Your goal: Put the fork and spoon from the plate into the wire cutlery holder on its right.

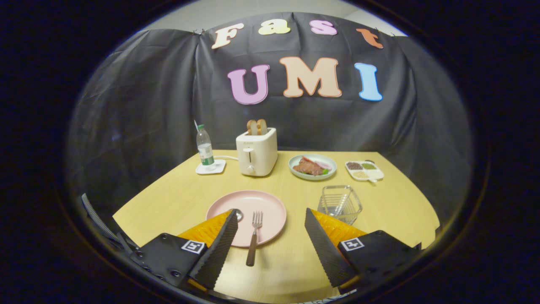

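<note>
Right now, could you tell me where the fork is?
The fork lies between the open gripper's fingers, tines on the pink plate, handle overhanging its near rim.

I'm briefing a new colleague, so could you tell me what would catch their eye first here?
The open claw hovers low over the table, the fork lying between its fingers on the pink plate. The empty wire holder stands right of the plate, and a toaster with bread stands beyond.
</note>
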`<state>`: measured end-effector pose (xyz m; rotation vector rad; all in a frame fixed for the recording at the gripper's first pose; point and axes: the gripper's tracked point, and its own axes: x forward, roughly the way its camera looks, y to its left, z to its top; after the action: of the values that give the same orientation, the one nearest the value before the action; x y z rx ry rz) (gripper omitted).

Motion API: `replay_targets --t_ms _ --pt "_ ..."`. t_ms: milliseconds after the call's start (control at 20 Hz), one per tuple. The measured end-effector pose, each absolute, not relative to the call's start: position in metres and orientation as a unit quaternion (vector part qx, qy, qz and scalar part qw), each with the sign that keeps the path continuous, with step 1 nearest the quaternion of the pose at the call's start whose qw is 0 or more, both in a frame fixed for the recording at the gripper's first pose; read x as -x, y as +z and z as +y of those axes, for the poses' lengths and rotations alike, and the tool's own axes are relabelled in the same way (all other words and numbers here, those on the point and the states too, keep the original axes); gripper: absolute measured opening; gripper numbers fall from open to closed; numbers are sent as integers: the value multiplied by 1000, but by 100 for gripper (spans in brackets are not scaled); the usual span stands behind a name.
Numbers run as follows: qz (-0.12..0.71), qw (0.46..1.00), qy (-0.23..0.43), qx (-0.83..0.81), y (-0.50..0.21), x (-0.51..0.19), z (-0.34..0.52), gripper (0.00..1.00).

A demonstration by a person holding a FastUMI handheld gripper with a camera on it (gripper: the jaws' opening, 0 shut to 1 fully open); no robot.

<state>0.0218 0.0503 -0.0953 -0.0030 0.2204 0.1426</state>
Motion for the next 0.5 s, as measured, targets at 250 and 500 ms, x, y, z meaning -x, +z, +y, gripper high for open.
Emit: replay_targets --t_ms 250,500 --pt "171 981 95 7 -142 -26 64 100" --pt "221 970 100 7 -179 -30 68 100"
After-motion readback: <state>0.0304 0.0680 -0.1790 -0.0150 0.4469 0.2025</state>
